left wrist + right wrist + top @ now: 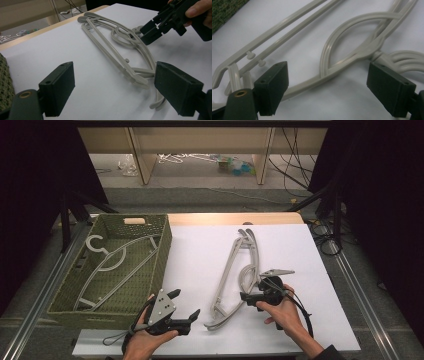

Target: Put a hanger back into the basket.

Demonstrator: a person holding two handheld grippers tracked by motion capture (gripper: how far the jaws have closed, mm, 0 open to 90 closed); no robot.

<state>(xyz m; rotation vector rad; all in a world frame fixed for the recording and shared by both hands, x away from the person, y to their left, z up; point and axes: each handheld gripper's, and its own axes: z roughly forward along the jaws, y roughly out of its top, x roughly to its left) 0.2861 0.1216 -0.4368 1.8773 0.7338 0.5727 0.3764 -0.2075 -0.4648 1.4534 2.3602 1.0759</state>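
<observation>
While the left claw [186, 304] gapes, the right claw [248, 297] straddles the hangers [235, 270], released

Your left gripper [186, 306] is black with blocky rectangular jaw pads, each with a small screw hole, and a brass-coloured bushing at the base. It carries a grey three-cornered plate [161, 304] dotted with small holes. Your right gripper [248, 297] is black too, with a black cable [301, 309] looping back past your dark sleeve [331, 353].
</observation>
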